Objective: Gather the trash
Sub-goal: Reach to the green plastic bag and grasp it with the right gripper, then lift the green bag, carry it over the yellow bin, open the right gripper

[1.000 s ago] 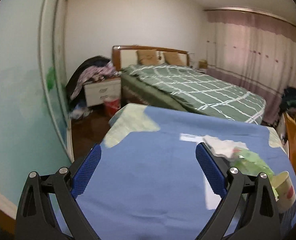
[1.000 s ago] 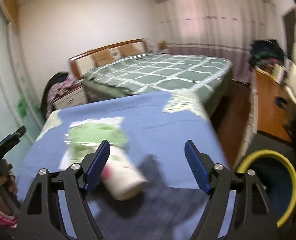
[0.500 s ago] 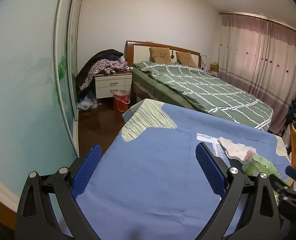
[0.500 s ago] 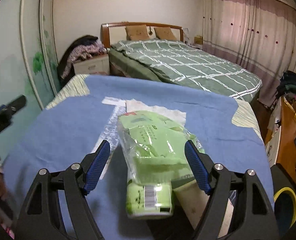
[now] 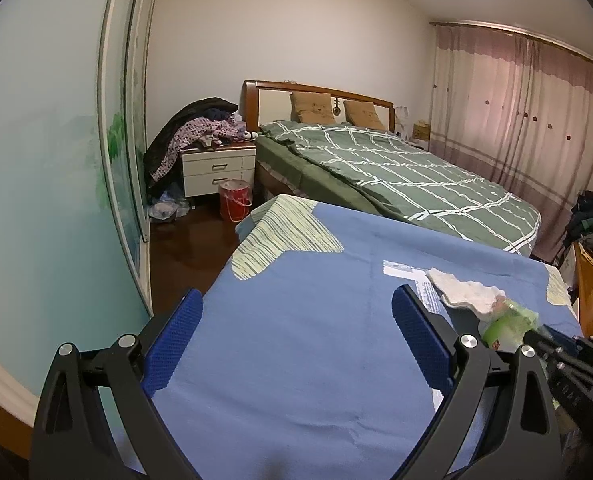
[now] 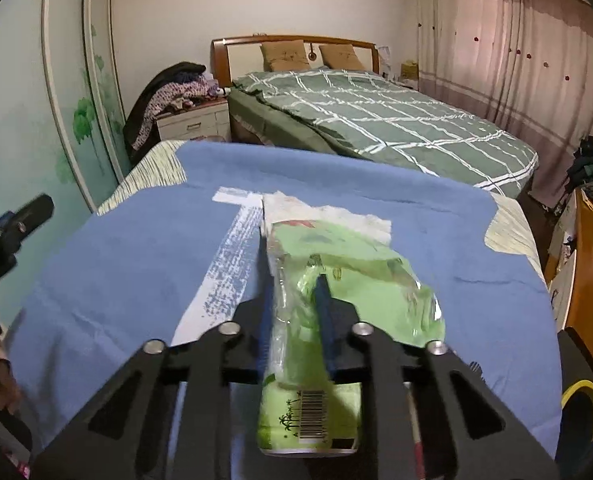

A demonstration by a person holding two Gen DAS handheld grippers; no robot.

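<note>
Wrapper, green plastic, runs lengthwise from frame bottom toward centre, barcode end nearest you; your right gripper is closing, pinching it.

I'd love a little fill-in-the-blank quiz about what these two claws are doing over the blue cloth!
1. The right claw is closing on a crinkly plastic wrapper coloured ____.
2. The left claw stands open and holds ____.
3. Behind the wrapper, a white tissue lies on a cloth coloured ____.

Missing words: green; nothing; blue
</note>
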